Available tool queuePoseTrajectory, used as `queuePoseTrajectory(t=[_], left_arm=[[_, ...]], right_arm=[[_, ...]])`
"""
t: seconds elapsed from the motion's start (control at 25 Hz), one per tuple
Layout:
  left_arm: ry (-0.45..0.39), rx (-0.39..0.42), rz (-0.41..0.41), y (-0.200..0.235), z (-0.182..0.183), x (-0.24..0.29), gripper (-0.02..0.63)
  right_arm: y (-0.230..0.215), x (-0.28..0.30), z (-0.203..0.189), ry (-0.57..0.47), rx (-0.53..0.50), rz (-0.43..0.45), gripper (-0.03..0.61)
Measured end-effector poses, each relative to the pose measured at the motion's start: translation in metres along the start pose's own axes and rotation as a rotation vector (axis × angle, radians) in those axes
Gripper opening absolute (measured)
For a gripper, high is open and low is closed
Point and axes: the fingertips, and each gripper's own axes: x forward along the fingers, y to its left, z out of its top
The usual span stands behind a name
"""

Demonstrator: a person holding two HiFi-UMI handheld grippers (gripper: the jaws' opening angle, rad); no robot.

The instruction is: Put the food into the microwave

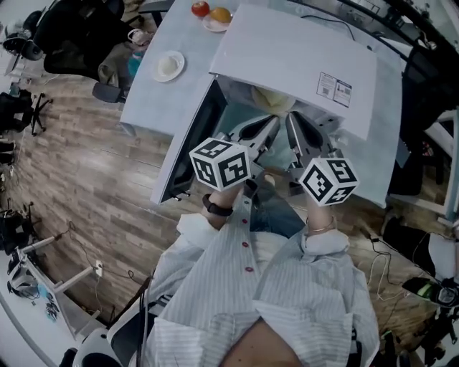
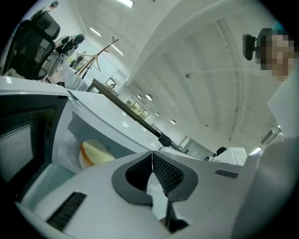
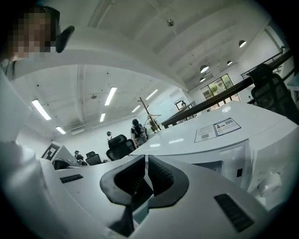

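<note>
The white microwave stands on the table with its door swung open to the left. Inside it, a pale piece of food lies on a plate; the food also shows in the left gripper view, deep in the cavity. Both grippers are held side by side at the cavity's mouth, just in front of the food. The left gripper is shut with nothing between its jaws. The right gripper is shut and empty too, beside the microwave's control panel.
On the table left of the microwave sit a plate with a pale bun and a plate with a tomato and an orange. A blue bottle and office chairs stand past the table's left edge.
</note>
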Motion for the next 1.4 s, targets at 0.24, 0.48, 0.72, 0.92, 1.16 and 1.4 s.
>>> queuePoseTrajectory(t=[0.24, 0.48, 0.72, 0.92, 1.16, 1.4], left_arm=[[-0.007, 0.025, 0.001, -0.011, -0.005, -0.009, 0.011], [-0.022, 0.042, 0.0, -0.016, -0.001, -0.012, 0.009], [-0.009, 0.04, -0.014, -0.021, -0.008, -0.004, 0.009], [-0.012, 0.035, -0.013, -0.023, -0.008, -0.002, 0.011], [-0.021, 0.023, -0.003, -0.02, -0.006, -0.004, 0.009], [-0.007, 0.035, -0.01, -0.022, -0.006, 0.0, 0.009]], right_arm=[[0.006, -0.008, -0.005, 0.011, 0.006, 0.02, 0.038], [0.007, -0.013, -0.006, 0.016, 0.007, 0.03, 0.034], [-0.001, -0.02, -0.004, 0.005, 0.019, 0.026, 0.033], [-0.004, -0.024, -0.003, 0.007, 0.023, 0.023, 0.032], [-0.004, -0.025, -0.004, 0.02, 0.018, 0.032, 0.032], [-0.002, -0.025, -0.004, 0.029, 0.003, 0.045, 0.032]])
